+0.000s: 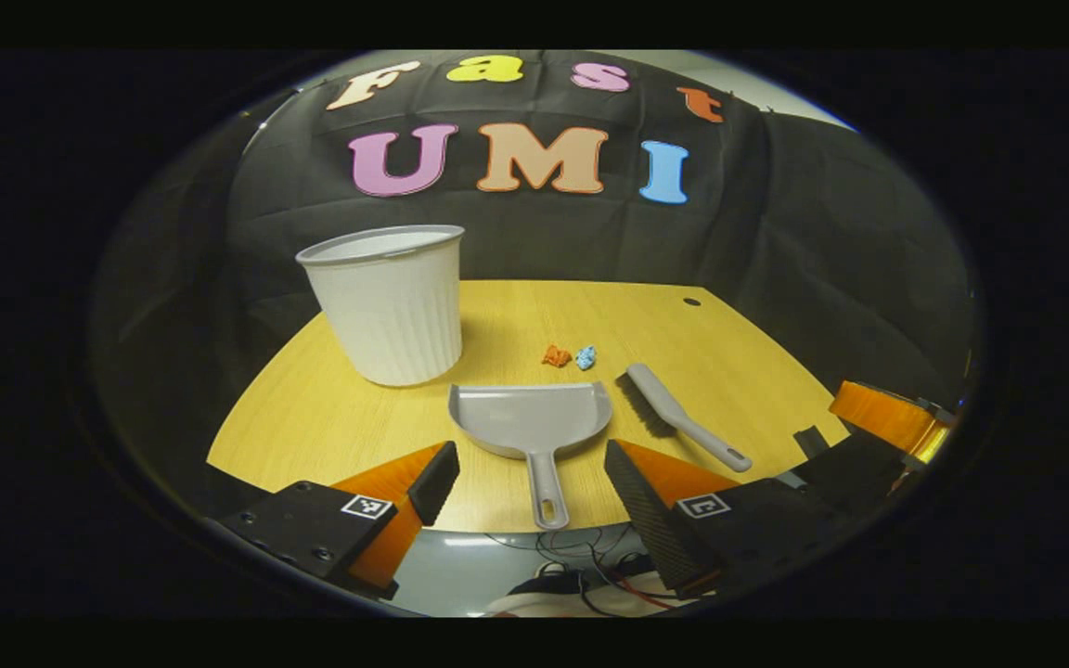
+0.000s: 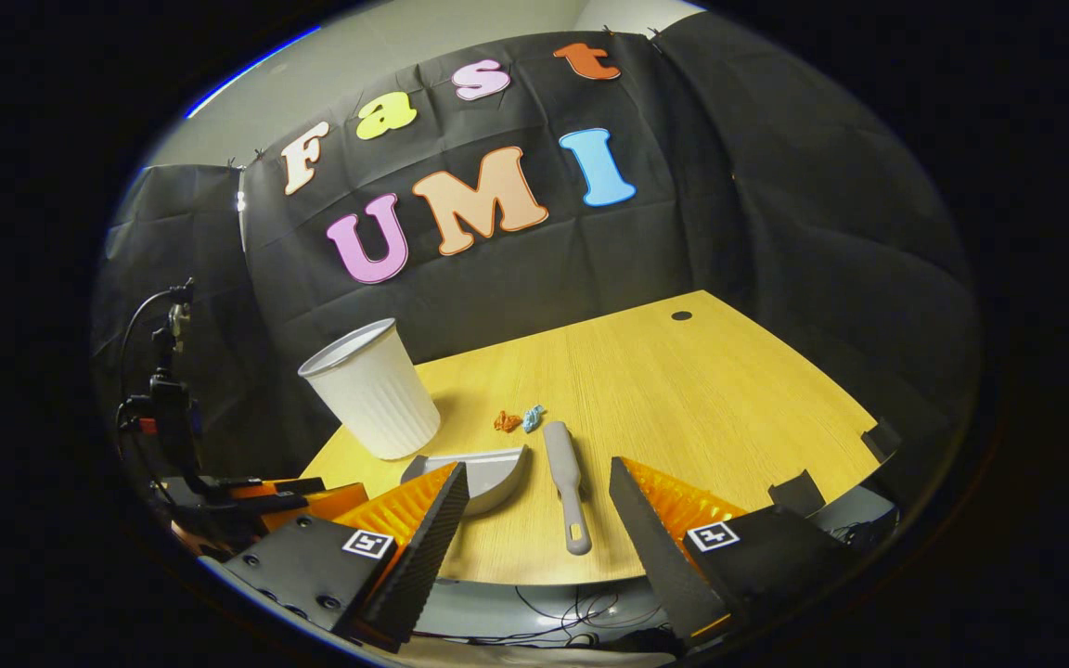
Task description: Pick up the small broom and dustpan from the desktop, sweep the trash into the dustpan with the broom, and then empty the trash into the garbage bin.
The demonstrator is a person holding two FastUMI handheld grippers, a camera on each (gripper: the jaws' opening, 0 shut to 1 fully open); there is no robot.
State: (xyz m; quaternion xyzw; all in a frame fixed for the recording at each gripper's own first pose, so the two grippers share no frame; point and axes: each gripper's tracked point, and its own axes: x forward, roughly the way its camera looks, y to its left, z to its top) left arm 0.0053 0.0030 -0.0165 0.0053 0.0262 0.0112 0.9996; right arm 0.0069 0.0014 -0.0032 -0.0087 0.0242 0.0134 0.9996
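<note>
The wooden table [image 1: 739, 371] is the biggest thing here. The other things sit on it, and the white garbage bin [image 1: 392, 301] is a good thing to find places from.

The bin stands up straight near the far left part of the table. In the right gripper view the garbage bin [image 2: 375, 390] looks tipped, and it sits at the left of the table [image 2: 701, 399] too.

The grey dustpan [image 1: 533, 419] lies flat just to the right of the bin and closer to the near edge. Its handle points at the near edge. In the right gripper view the dustpan [image 2: 488, 473] is partly behind a finger.

The small broom [image 1: 678, 417] lies flat farther right of the bin, just past the dustpan, not touching it. In the right gripper view the broom [image 2: 566, 478] points its handle to the near edge.

Two tiny bits of trash lie to the right of the bin, just behind the dustpan. One is an orange scrap [image 1: 555, 355] and one is a blue scrap [image 1: 586, 356], side by side.

The left gripper [image 1: 530, 478] hangs over the near edge, fingers wide apart, holding nothing. The right gripper [image 2: 539, 496] is the same, fingers wide apart and holding nothing.
</note>
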